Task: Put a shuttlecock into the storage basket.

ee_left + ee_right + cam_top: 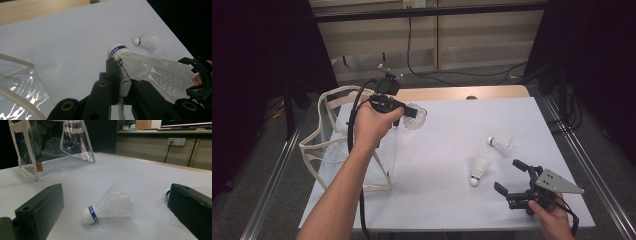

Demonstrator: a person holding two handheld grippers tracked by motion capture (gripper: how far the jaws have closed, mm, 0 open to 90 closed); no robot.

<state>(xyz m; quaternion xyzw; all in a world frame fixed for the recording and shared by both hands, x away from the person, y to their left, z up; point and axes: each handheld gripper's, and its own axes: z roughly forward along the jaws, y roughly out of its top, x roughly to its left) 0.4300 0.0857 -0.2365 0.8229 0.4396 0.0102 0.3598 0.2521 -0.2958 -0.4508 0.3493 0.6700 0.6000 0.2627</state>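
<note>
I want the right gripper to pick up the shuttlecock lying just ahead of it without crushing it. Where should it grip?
Grip the nearer shuttlecock at its cork head, probably from above. It lies on its side on the table; the head is firm, the skirt flimsy. The right gripper stands open.

A white worktop (452, 130) stands on grey floor (272, 150), with a strip of bare wood (462, 92) along its far edge. Black cables (432, 72) lie on the floor beyond it. A wall socket (177, 141) sits on the far wall, below a counter (162, 131).
</note>
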